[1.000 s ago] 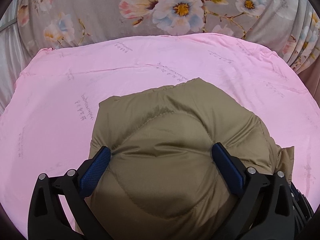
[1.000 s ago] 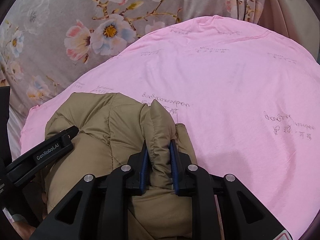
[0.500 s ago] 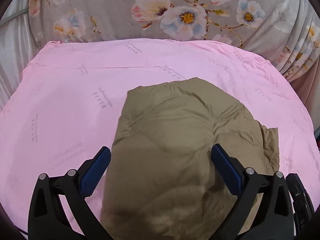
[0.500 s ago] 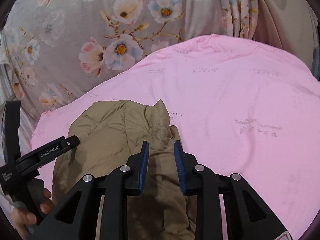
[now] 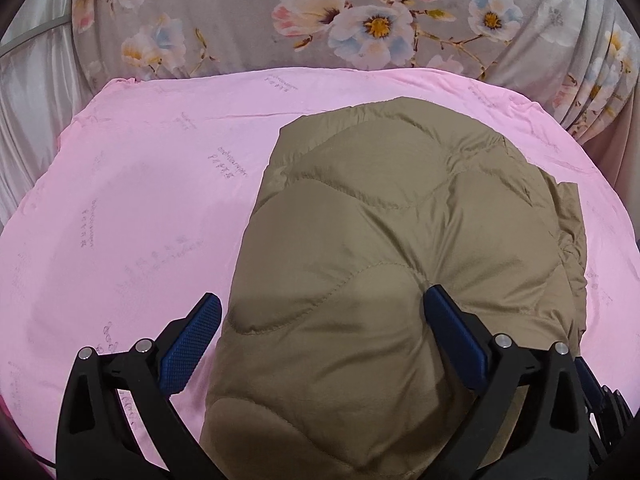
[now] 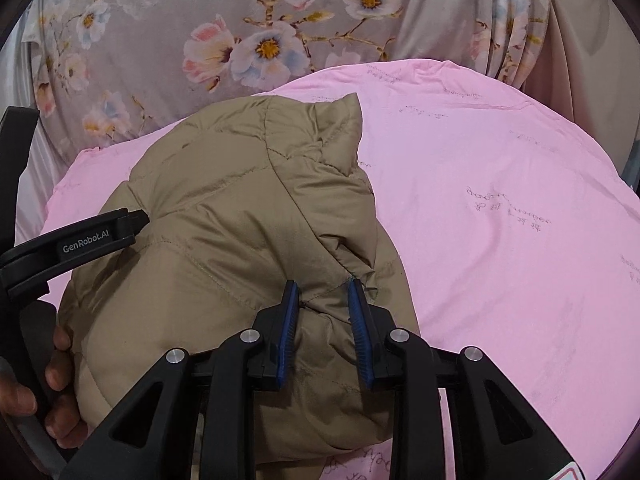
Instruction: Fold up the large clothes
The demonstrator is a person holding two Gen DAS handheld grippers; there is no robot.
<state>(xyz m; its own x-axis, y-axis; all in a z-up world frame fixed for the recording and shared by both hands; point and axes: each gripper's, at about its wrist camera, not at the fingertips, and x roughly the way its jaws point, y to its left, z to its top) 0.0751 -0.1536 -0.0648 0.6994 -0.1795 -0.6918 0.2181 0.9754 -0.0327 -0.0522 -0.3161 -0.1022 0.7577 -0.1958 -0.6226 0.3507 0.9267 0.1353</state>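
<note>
Right tool (image 6: 322, 300) eased apart since a second ago, no longer pinching the fold; pads now slightly spread, flanking a ridge of the folded olive-tan quilted puffer jacket (image 5: 384, 248). Left tool (image 5: 320, 312) spread wide, straddling the jacket's near edge. Jacket lying bunched on the pink printed sheet (image 5: 132, 208), in front of the grey floral fabric (image 5: 360, 20)

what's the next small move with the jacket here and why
Probably shut the right claw on the raised fold of the tan jacket between its pads. The jaws sit narrowly apart around that ridge, seemingly not pinching it, while the left claw is wide open over the bundle on the pink sheet.
</note>
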